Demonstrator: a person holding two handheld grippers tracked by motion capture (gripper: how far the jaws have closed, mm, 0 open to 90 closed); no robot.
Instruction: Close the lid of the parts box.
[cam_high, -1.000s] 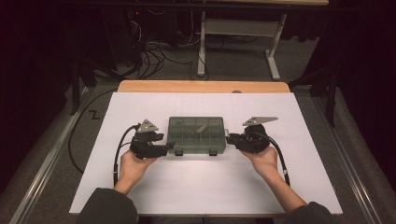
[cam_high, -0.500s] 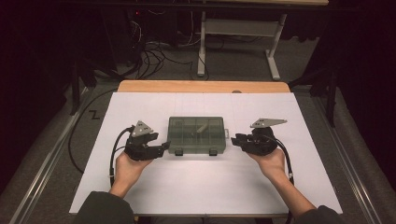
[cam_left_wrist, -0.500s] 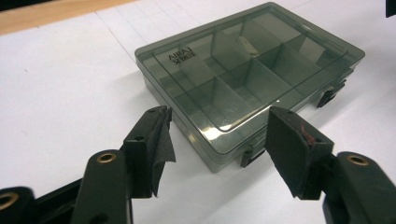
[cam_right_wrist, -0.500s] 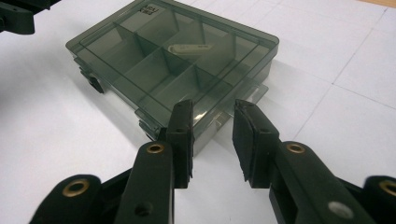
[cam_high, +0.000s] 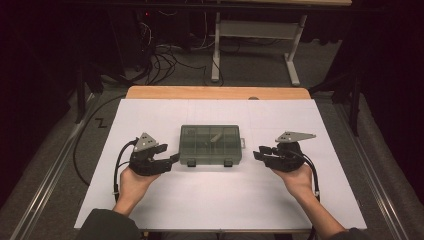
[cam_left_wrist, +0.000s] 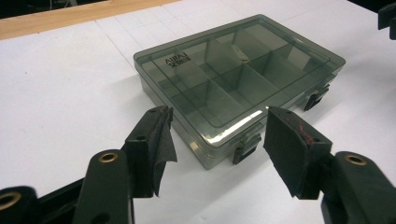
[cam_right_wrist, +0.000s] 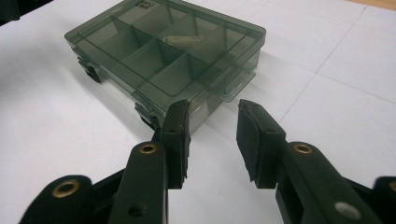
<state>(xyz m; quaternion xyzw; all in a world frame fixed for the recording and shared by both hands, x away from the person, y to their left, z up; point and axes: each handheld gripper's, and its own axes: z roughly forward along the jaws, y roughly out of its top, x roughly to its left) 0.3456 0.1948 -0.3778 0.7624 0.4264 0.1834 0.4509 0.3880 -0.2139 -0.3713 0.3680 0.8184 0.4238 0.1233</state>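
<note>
L gripper (cam_high: 172, 158) sat released, jaws wide apart, holding nothing. The box (cam_high: 210, 145), a smoky clear compartment case w/ lid down, lay on the white surface (cam_high: 210, 200) just ahead of it, the near-left corner and one front latch (cam_left_wrist: 246, 146) between the jaw lines but not touched. A small pale part (cam_left_wrist: 238, 52) lay in a far compartment.

R gripper (cam_high: 257, 153) was also released, jaws parted less, nothing held; the box's side tab (cam_right_wrist: 232, 84) sat just beyond its tips.

Risks, as I judged: box looked light and slick, so a one-sided push prob. skids or spins it across the surface. A pad catching a latch could pop the lid & spill the part. Corner grab likely slips.
</note>
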